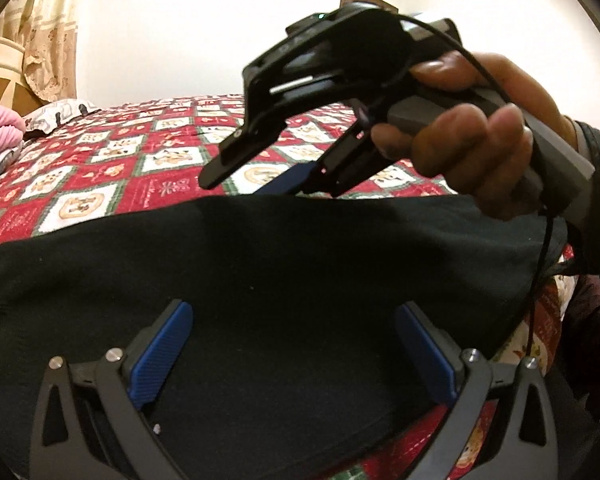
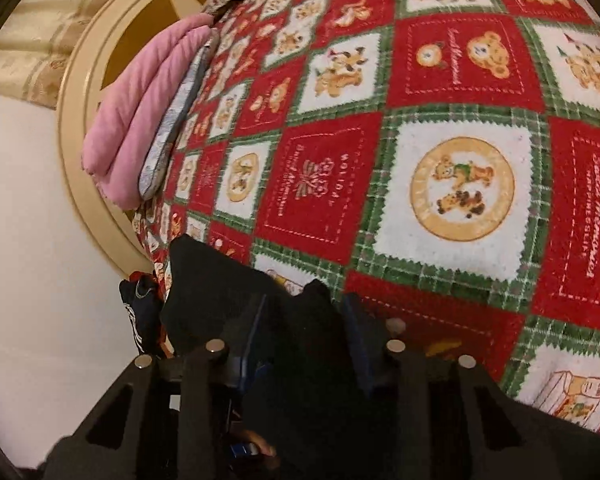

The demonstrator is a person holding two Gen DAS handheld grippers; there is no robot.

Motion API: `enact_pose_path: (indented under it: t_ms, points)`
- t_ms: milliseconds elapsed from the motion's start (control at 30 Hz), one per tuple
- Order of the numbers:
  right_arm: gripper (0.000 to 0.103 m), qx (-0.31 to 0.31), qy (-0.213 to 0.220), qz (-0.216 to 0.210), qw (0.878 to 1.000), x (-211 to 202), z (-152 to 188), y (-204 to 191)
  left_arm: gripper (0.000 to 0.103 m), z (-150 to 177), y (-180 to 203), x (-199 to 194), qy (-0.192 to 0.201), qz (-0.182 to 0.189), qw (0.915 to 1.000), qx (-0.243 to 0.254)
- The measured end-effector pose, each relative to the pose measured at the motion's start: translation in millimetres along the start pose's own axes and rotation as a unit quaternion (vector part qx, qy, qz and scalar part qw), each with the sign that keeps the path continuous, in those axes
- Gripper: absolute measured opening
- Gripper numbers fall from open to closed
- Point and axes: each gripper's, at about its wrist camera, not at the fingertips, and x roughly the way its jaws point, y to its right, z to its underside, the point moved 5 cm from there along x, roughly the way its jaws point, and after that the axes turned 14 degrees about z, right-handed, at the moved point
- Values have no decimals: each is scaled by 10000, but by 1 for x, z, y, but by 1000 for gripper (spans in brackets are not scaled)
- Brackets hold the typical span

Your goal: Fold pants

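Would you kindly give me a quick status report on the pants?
Left claw open over black pants. Right claw shut on pants' edge. Pink blanket far off; nothing blocking.

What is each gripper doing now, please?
Left gripper: open, fingers over the pants.
Right gripper: shut on the pants.

I see the black pants [image 1: 284, 280] spread in a broad, mostly smooth band across the near edge of the bed. At one end, a bunched fold of them [image 2: 300, 320] stands up between my right claw's pads.
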Motion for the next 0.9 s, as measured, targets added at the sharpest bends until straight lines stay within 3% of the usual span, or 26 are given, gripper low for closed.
enact_pose_path:
  t_ms: [300, 500, 600, 800, 900]
  points:
    - [36, 760, -454, -753, 9932, 10, -6, 19, 103, 1, 1, 0, 7, 7, 10000, -2]
    - [13, 904, -404, -659, 9929, 12, -3, 24, 103, 0, 0, 1, 5, -2, 10000, 6]
    - [6, 905, -231, -585, 9939, 9, -2, 24, 103, 0, 0, 1, 6, -2, 10000, 7]
    - [3, 396, 666, -279, 9966, -29, -9, -1, 103, 0, 0, 0, 7, -5, 10000, 20]
    - [3, 234, 739, 42, 9970, -29, -14, -6, 103, 0, 1, 1, 3, -17, 10000, 38]
